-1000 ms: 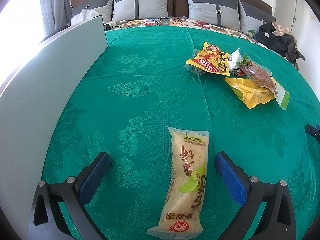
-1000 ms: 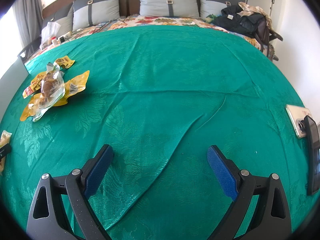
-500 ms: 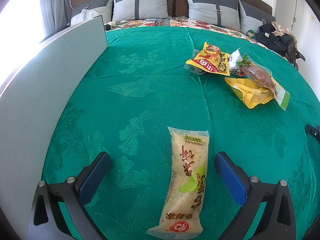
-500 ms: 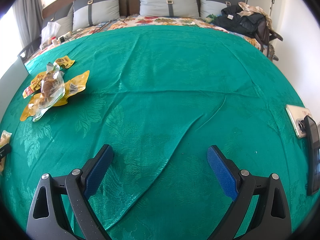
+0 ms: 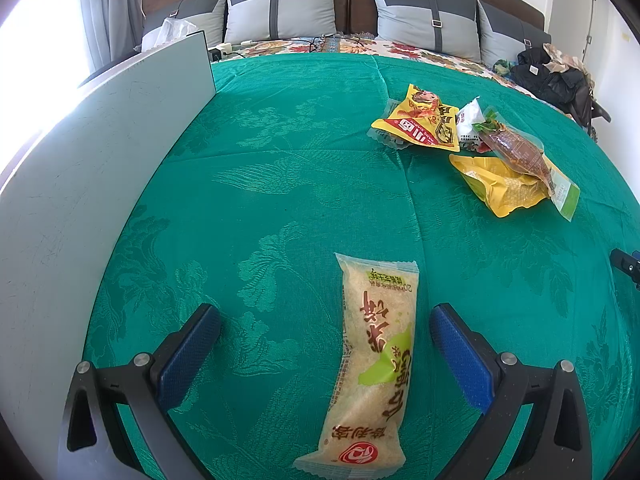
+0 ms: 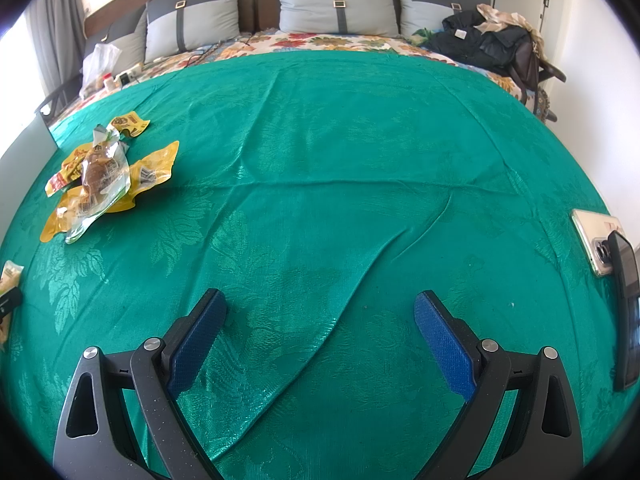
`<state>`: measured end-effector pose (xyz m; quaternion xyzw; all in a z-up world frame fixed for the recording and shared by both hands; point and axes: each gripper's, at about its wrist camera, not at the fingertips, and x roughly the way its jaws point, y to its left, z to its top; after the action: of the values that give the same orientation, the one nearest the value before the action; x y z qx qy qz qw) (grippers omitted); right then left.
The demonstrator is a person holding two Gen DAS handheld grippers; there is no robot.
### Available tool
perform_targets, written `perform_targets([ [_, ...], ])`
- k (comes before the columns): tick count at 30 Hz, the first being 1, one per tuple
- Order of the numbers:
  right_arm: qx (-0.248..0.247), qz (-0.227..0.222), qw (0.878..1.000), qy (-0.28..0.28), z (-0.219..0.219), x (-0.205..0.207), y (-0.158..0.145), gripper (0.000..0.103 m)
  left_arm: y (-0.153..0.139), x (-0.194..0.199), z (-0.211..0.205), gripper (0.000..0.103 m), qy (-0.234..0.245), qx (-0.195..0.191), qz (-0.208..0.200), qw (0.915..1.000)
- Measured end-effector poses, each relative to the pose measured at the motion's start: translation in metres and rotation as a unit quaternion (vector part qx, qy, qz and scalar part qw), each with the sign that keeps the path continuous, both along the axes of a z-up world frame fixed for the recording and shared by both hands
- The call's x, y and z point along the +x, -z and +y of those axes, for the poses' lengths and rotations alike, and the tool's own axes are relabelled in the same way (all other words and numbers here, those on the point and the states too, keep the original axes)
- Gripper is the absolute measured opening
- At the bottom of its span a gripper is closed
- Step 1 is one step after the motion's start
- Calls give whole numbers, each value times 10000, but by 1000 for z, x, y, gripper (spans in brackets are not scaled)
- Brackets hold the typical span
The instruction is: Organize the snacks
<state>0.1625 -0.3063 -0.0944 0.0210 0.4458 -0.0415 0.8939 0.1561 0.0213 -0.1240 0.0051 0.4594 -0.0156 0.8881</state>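
Note:
A long pale rice-cake snack pack (image 5: 372, 364) lies flat on the green bedspread (image 5: 280, 184). My left gripper (image 5: 325, 330) is open and the pack lies between its fingers, nearer the right one. A pile of snacks lies at the far right: a yellow-red pouch (image 5: 420, 124), a clear pack with brown food (image 5: 516, 152), a yellow pouch (image 5: 500, 188). In the right wrist view the same pile (image 6: 104, 176) lies at the far left. My right gripper (image 6: 320, 320) is open and empty over bare bedspread (image 6: 320, 160).
A grey-white board (image 5: 100, 152) stands along the left side of the bed. Pillows (image 5: 280, 12) line the headboard. A phone (image 6: 596, 240) and a dark device (image 6: 626, 312) lie at the right edge. Dark clothes (image 6: 488, 40) are heaped at the far right.

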Motion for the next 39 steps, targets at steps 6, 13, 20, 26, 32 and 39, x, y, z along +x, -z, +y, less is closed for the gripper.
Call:
perform_targets([
  [6, 1, 0, 10000, -1, 0, 0, 0, 97, 0, 0, 0, 103, 1, 0, 0, 10000],
  [13, 6, -1, 10000, -2, 0, 0, 0, 97, 0, -1, 0, 103, 66, 17, 15, 10000],
  [20, 614, -364, 9974, -96, 4, -7, -26, 95, -1, -3, 2, 103, 47, -11, -4, 10000],
  [26, 609, -386, 9820, -1748, 96, 47, -67, 95, -1, -3, 2, 103, 48, -12, -4, 10000],
  [32, 30, 326, 9721, -2324, 179, 119, -38, 93, -1, -3, 2, 103, 48, -13, -4, 10000],
  [39, 92, 739, 9713, -2260, 178, 124, -25, 60, -1, -2, 2, 103, 49, -13, -3, 10000],
])
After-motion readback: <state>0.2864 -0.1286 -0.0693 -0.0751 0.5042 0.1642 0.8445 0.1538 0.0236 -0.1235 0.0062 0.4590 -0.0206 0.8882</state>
